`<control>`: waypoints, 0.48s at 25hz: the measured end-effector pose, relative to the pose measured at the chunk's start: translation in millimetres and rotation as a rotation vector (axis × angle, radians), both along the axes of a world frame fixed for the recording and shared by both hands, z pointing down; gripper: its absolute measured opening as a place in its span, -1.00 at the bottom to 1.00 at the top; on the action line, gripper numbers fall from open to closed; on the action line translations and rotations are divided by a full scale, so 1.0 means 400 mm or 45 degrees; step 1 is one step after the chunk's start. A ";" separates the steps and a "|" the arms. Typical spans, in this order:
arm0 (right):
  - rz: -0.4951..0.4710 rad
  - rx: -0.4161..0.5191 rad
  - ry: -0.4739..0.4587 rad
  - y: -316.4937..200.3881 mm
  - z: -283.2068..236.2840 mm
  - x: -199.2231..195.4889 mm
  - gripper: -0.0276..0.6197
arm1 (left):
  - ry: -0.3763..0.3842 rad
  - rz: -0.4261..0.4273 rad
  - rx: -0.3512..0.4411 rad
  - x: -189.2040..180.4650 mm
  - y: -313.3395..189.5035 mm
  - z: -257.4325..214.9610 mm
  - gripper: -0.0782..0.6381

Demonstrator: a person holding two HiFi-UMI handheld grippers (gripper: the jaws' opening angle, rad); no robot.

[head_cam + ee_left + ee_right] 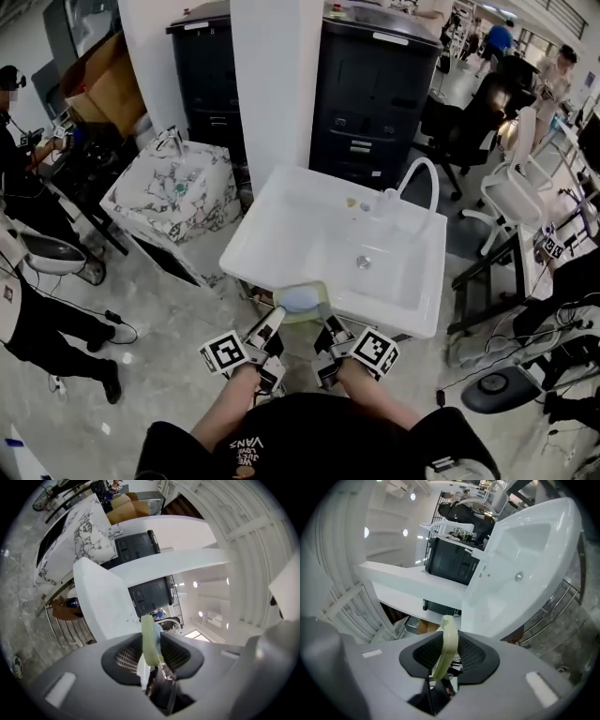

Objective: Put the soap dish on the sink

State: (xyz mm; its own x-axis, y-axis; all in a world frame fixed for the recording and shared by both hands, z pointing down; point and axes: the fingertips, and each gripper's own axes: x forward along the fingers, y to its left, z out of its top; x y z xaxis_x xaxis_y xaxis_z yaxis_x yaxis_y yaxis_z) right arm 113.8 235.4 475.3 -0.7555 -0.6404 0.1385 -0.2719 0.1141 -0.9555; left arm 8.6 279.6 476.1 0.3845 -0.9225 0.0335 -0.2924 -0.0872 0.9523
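Soap dish point(301, 302) level, lengthwise along sink point(300, 225) front edge.

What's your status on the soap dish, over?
Left gripper, right gripper both shut on soap dish. Dish at sink near edge, not released. Nothing blocking.

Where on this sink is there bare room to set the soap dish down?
The sink has a bare left rim, and its front rim is bare to the right of the soap dish. The basin around the drain is clear too. The back rim by the faucet carries small items.
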 end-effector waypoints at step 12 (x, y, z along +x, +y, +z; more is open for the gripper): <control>0.136 -0.010 0.023 -0.040 0.030 -0.095 -0.66 | -0.002 0.154 0.005 -0.106 -0.072 0.031 -0.39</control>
State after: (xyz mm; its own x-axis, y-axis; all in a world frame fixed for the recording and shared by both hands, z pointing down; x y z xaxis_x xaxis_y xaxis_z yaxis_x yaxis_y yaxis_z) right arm 75.9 219.5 487.4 -0.6801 -0.7161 0.1569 -0.2992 0.0758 -0.9512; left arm -33.9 250.6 488.5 0.4931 -0.8694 0.0304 -0.2807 -0.1260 0.9515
